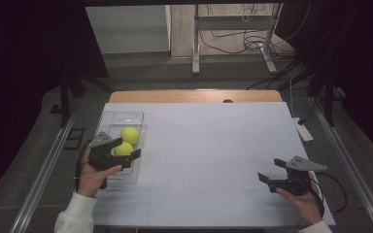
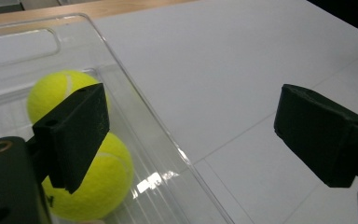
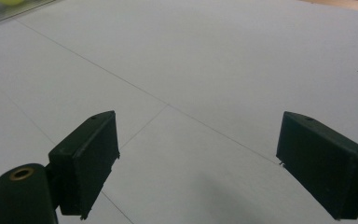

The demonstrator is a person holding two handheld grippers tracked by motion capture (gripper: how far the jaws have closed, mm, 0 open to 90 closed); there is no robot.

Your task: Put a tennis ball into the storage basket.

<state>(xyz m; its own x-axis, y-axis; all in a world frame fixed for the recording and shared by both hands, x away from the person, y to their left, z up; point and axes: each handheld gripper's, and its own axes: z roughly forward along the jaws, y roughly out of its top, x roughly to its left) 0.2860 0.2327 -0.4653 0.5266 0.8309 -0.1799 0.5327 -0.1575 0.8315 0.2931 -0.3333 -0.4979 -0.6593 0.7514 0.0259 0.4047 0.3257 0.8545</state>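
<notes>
While the left gripper point(image 1: 121, 158) is hovering at the near end of the clear plastic bin point(image 1: 108, 119), its jaws are standing spread w/ nothing between them. In the left gripper view, one jaw is hanging over the two yellow tennis balls point(image 2: 91, 179), the other is sitting out past the bin wall point(image 2: 168, 144) above the white table point(image 1: 213, 145). Both balls are lying inside the bin, touching each other, at the table's left side. The right gripper point(image 1: 271, 178) is resting well apart, near the right front corner, jaws also gaping wide & empty over bare tabletop.
</notes>
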